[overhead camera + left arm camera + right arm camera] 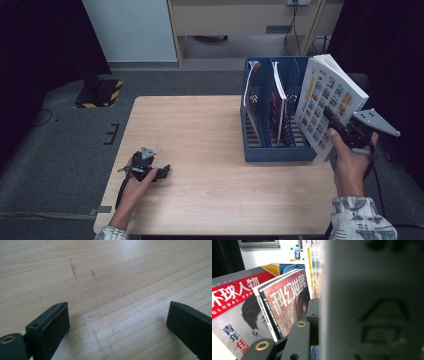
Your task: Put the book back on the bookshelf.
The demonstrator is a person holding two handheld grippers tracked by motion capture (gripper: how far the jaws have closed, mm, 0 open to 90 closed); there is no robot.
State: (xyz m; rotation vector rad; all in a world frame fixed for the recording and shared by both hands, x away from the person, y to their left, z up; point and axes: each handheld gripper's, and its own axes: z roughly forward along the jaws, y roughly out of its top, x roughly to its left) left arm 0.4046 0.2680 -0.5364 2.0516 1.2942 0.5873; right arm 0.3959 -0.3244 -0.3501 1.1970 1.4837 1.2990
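The right gripper (334,121) has its fingers (313,315) pinched on a thick catalogue (327,102), gripping it near the lower edge of the cover. In the right gripper view one dark finger lies flat against the cover side of the catalogue (372,305), whose blurred back fills the space just beside it. The catalogue stands tilted in the air, its cover of small coloured squares facing the person, its top leaning away from the fingers. It hangs just beside the right-hand wall of a blue magazine file (272,150); whether it touches that wall cannot be told. Beyond the fingers, inside the file's compartments, stand two magazines: a science-fiction magazine (287,300) nearest, and a Global People magazine (234,297) farther off.

The left gripper (164,172) rests low on the wooden bench (190,130), well apart from the file. Its fingers (50,327) are spread wide with bare wood between them, and faint pencil marks (73,268) lie on the bench ahead of them.
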